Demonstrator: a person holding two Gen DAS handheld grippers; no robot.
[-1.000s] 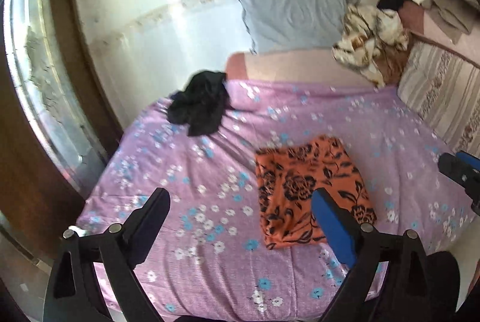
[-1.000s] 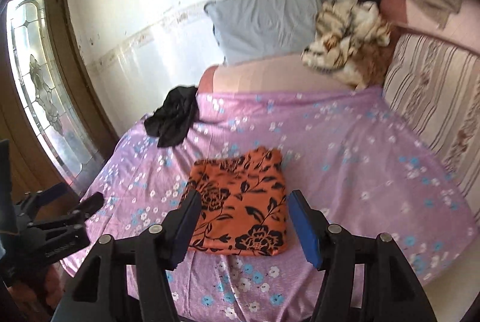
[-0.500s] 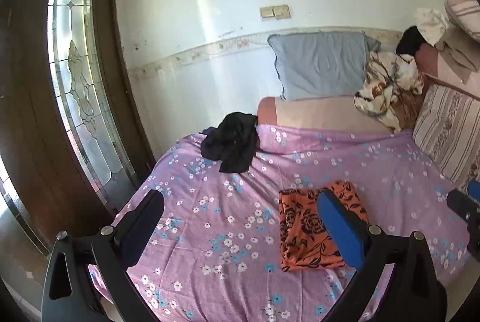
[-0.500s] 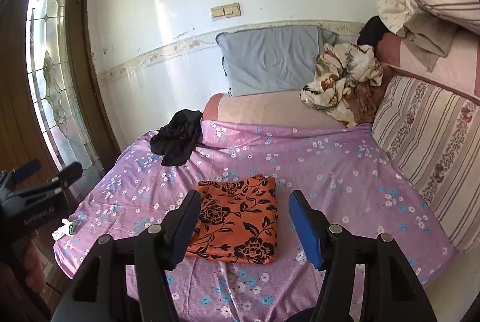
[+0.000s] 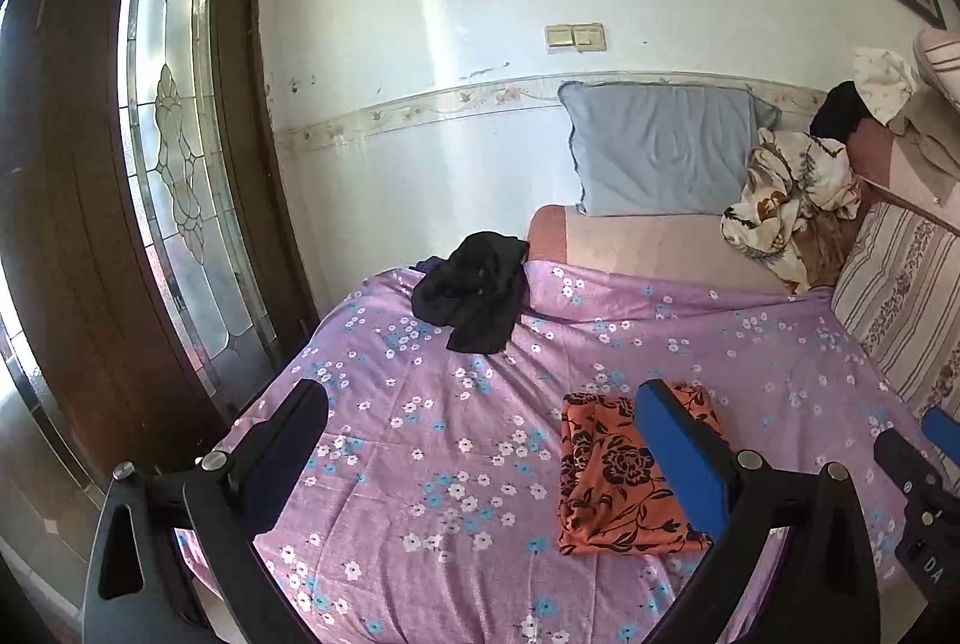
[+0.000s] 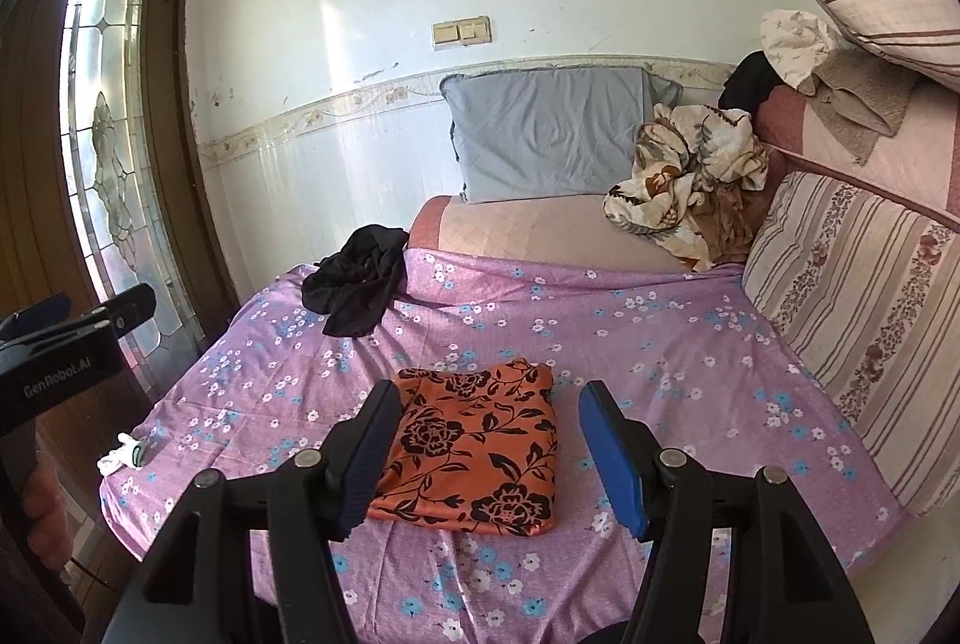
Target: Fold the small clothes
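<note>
On the bed's purple floral sheet (image 6: 630, 344), a folded orange cloth with black flower print (image 6: 474, 452) near the front edge; farther back, a crumpled black garment (image 6: 357, 287), grey pillow (image 6: 549, 131) against white wall. Left hand-held gripper (image 5: 480, 458) and right hand-held gripper (image 6: 489, 449) both raised above, fingers spread wide, holding nothing.

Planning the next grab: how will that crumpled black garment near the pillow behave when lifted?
The black garment lies in a loose, wrinkled heap, so it is probably floppy and will drape and unfurl. It looks thin, so likely light. A single pinch may lift only one layer.
</note>
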